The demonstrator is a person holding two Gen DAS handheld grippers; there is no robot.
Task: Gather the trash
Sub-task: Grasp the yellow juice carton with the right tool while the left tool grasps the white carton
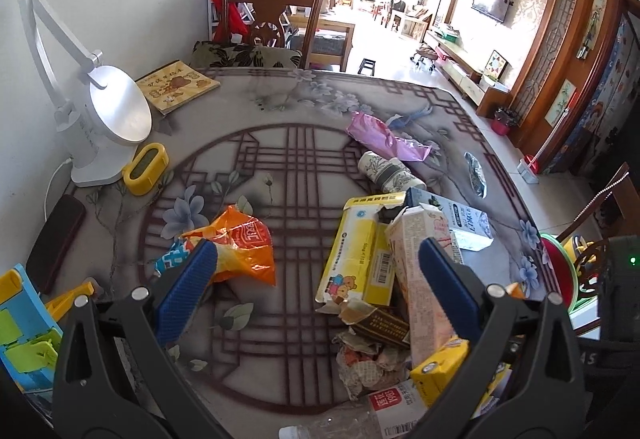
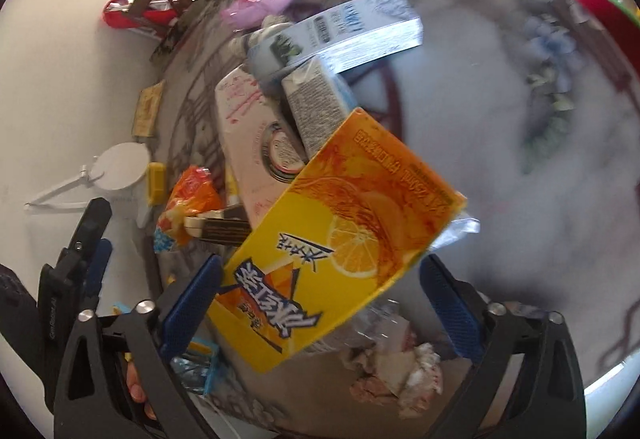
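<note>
Table (image 1: 304, 107) with patterned cloth, trash heaped at its near right side. Yellow lemon-tea carton (image 2: 340, 239) sits tilted atop the heap, long axis diagonal, lower-left to upper-right in right wrist view. Right gripper (image 2: 320, 303) jaws spread wide around the carton's lower end; left pad at its corner, right pad clear. Left gripper (image 1: 316, 279) jaws wide apart, holding nothing, right pad against a pink milk carton (image 1: 416, 271).

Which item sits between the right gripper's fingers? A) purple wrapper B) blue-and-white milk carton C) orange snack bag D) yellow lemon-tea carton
D: in the right wrist view the yellow lemon-tea carton lies between the right gripper's spread blue fingers.
</note>
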